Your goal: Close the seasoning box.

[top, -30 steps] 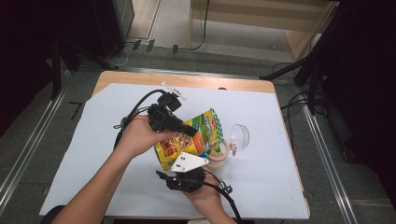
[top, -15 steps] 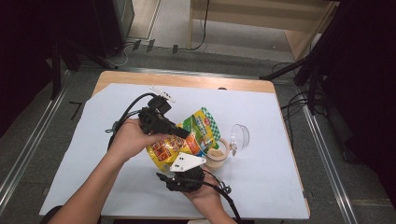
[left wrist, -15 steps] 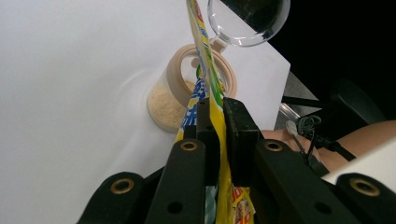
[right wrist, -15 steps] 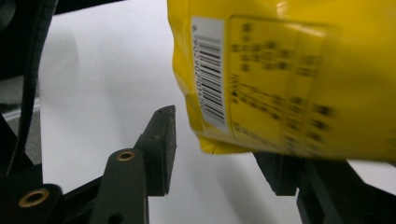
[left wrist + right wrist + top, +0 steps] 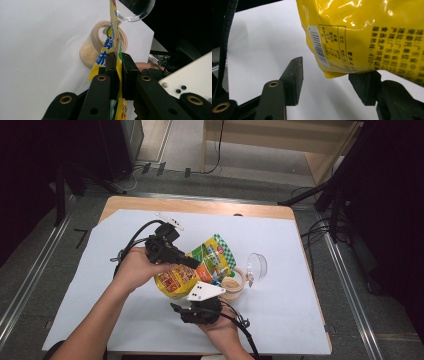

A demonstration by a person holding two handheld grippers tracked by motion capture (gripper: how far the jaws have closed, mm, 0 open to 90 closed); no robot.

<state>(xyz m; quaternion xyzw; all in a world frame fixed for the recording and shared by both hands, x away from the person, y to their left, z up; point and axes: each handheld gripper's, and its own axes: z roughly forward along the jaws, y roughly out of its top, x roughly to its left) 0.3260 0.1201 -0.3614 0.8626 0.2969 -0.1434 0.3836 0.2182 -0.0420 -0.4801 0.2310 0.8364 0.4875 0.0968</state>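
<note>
yellow pouch (image 5: 113, 40) pinched in left gripper (image 5: 119, 72), above right gripper (image 5: 332, 82).

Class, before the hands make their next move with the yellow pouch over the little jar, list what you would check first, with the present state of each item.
1. Left gripper clamped on the yellow pouch: ok, jaws shut on its thin edge.
2. Right gripper free of the pouch: ok, its jaws have just been opening and the pouch's bottom corner hangs between them, with a gap on the one side; on the other I cannot tell.
3. Jar open and upright: ok, pale powder shows inside.
4. Clear lid out of the way: ok, lying beside the jar.
5. Pouch mouth open over the jar: cannot tell.
</note>
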